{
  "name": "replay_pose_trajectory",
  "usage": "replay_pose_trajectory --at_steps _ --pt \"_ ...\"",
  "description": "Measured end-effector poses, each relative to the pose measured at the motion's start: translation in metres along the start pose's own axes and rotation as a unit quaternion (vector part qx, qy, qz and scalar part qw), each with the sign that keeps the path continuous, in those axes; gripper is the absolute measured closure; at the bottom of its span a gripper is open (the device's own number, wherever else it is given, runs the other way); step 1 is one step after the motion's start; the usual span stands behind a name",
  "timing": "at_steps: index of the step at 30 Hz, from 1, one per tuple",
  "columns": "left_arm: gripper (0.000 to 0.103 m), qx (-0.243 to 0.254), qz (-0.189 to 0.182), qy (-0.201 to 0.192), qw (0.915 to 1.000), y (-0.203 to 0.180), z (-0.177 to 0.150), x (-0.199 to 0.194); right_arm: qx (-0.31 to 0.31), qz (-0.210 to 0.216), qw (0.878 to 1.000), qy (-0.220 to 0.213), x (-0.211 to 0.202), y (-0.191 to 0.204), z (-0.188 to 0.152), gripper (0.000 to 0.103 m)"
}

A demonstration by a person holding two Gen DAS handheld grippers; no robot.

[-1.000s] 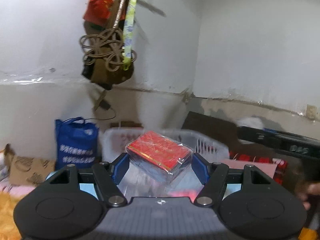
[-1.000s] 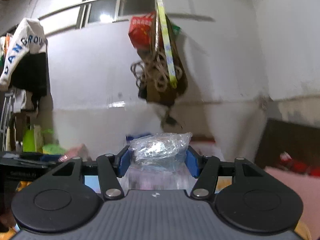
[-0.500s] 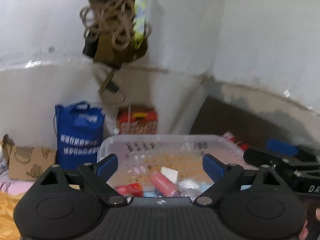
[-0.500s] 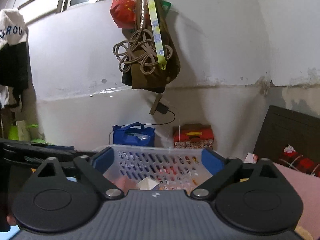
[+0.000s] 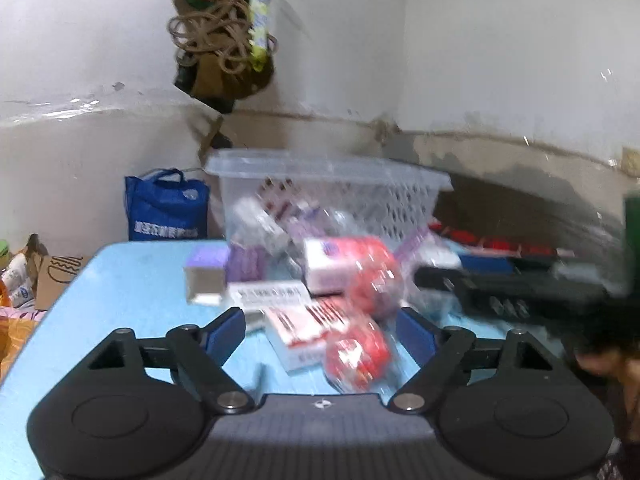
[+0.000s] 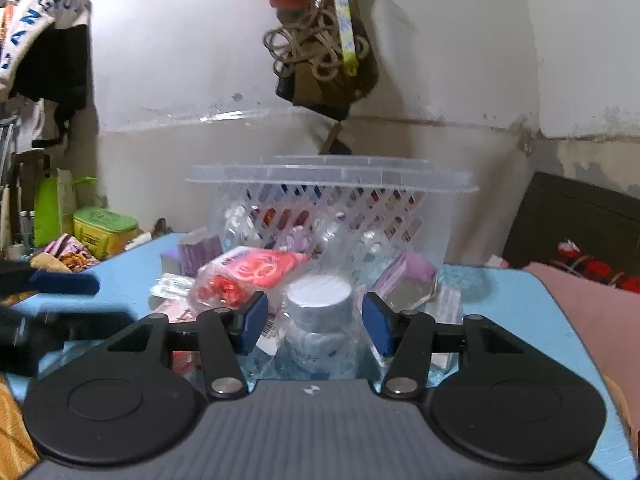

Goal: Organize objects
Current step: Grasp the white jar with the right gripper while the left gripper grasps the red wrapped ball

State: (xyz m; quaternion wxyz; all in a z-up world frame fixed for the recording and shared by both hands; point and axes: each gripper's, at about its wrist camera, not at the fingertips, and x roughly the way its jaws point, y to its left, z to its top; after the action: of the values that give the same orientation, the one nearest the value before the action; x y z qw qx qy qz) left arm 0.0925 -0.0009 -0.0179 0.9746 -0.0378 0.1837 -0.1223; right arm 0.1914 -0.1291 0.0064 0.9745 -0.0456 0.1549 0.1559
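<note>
A clear plastic basket stands at the back of a light blue table, with small packets inside. In front of it lies a pile of wrapped goods. My left gripper is open, low over a red and white box and a red wrapped packet. My right gripper is open around a clear jar with a silver lid, jaws apart from it. A pink and red packet lies to its left.
A blue bag stands behind the table on the left. A pink cloth lies at the right. A green tin sits at the left. Bags and rope hang on the wall. The other gripper shows at right.
Both grippers let go of their packets over the basket and opened. Both then dropped low over the pile on the table in front of the basket.
</note>
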Motion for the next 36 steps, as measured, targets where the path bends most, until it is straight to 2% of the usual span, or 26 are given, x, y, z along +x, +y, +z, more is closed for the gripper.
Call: replay_pose_trajectory --at_steps 5,10,13,14,15,18,22,36 --pt "0.018 0.012 -0.005 0.025 0.9996 -0.016 -0.011 0.012 0.018 0.009 1.000 0.005 0.001 -0.007 -0.005 0.053" --pt "0.027 0.010 -0.001 0.038 0.9992 -0.026 -0.012 0.024 0.060 0.021 0.998 -0.018 -0.010 -0.020 -0.016 0.054" --pt "0.041 0.025 0.017 0.041 0.9987 -0.033 -0.015 0.027 0.051 0.021 0.998 -0.026 -0.014 -0.018 -0.017 0.054" --pt "0.049 0.025 0.017 0.048 0.9984 -0.033 -0.017 0.030 0.047 0.020 0.998 -0.026 -0.012 -0.017 -0.016 0.054" --pt "0.050 0.023 0.015 0.052 0.9983 -0.032 -0.019 0.031 0.047 0.021 0.998 -0.027 -0.012 -0.017 -0.016 0.054" --pt "0.051 0.013 0.018 0.041 0.9989 -0.027 -0.022 0.025 0.056 0.021 0.998 -0.030 -0.013 -0.020 -0.016 0.054" --pt "0.051 -0.002 0.022 0.005 0.9997 -0.014 -0.025 0.005 0.052 0.016 0.998 -0.040 -0.016 -0.018 -0.017 0.054" --pt "0.051 -0.041 0.038 -0.033 0.9979 0.025 -0.022 -0.005 0.053 0.003 0.996 -0.068 -0.023 -0.016 -0.019 0.054"
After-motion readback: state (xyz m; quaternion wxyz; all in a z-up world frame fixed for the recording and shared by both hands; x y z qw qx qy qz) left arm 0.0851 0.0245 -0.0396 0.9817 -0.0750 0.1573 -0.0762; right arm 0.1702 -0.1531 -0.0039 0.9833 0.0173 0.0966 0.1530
